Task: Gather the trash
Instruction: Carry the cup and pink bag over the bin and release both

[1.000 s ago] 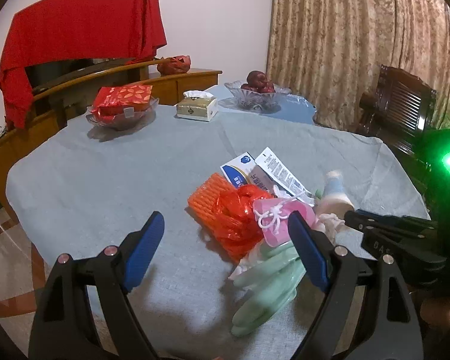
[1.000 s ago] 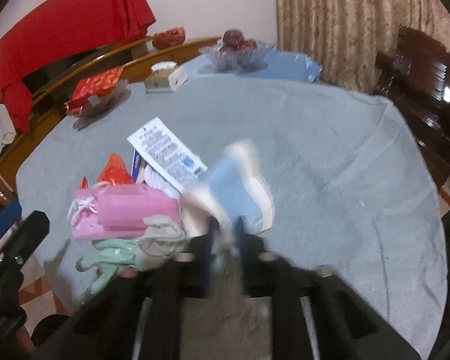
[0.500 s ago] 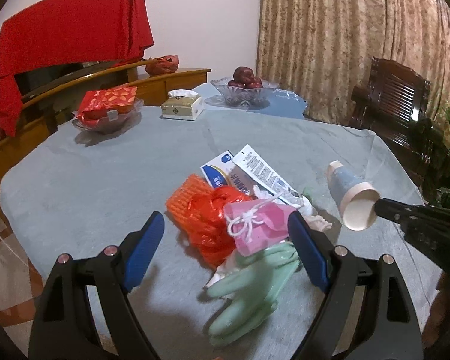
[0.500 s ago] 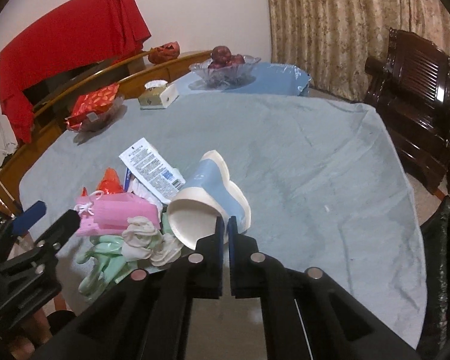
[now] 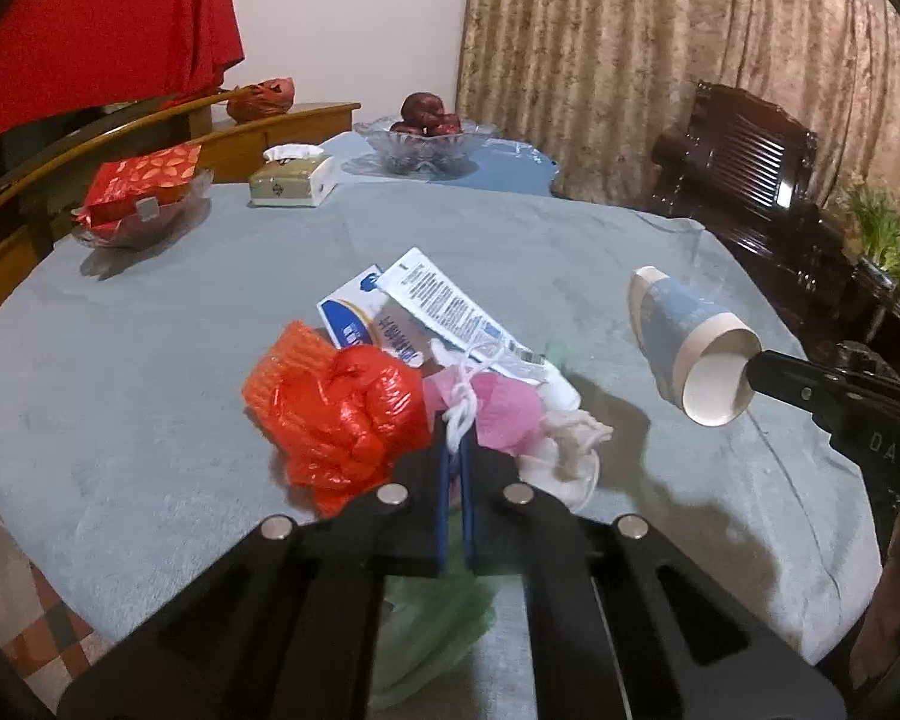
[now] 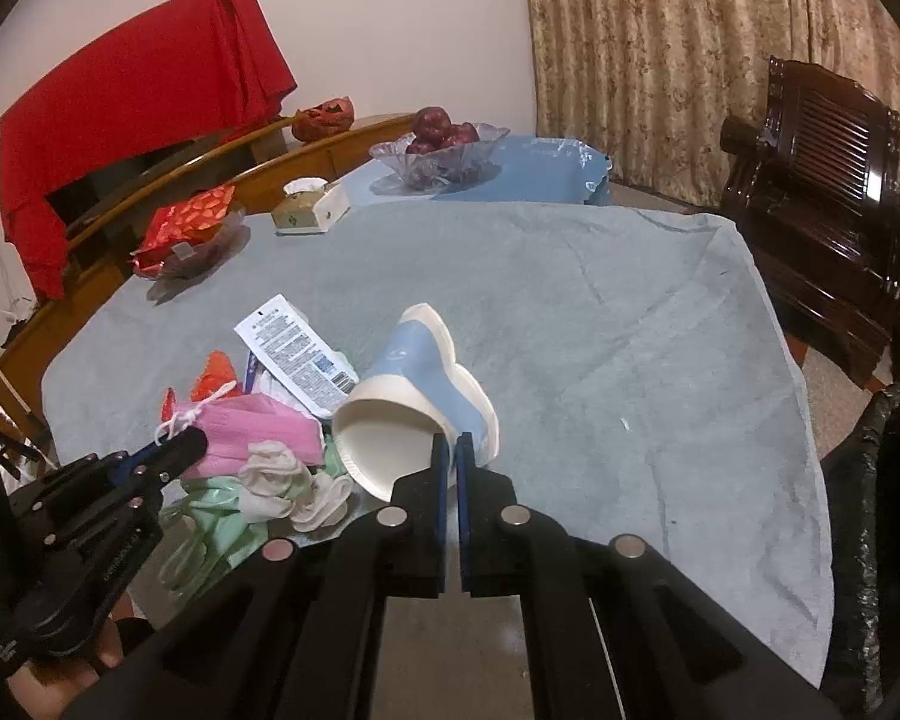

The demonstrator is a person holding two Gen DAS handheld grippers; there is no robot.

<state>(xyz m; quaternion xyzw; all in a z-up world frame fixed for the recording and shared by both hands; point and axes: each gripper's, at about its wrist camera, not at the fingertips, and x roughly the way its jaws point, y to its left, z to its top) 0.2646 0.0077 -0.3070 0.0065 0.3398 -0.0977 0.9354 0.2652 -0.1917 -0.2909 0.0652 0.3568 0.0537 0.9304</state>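
**Paper cup pinched, soft pile under the other jaws**

Paper and thin plastic fill the left view. My left gripper [image 5: 455,462] has its jaws together at the pink mask [image 5: 504,408], apparently nipping its white string [image 5: 459,414]; whether the mask itself is caught I cannot tell. Beside it, touching, lies a red bag [image 5: 342,414], with a leaflet [image 5: 450,306] and a carton [image 5: 360,318] behind, and a green glove [image 5: 438,618] mostly hidden under my fingers. All sit on the grey cloth [image 5: 150,360]. To the right, the cup [image 5: 690,348] hangs off the cloth in the other jaws.

From the right view, my right gripper [image 6: 450,456] is clamped on the cup's [image 6: 414,396] rim, mouth towards me, base tilted away. I judge the cup light and easily crushed, so the rim wall is the right hold, with gentle pressure. The mask [image 6: 252,432] and pale socks [image 6: 294,480] look limp; they should bunch and slip, so a grab through the middle of the fabric seems safer than the string.
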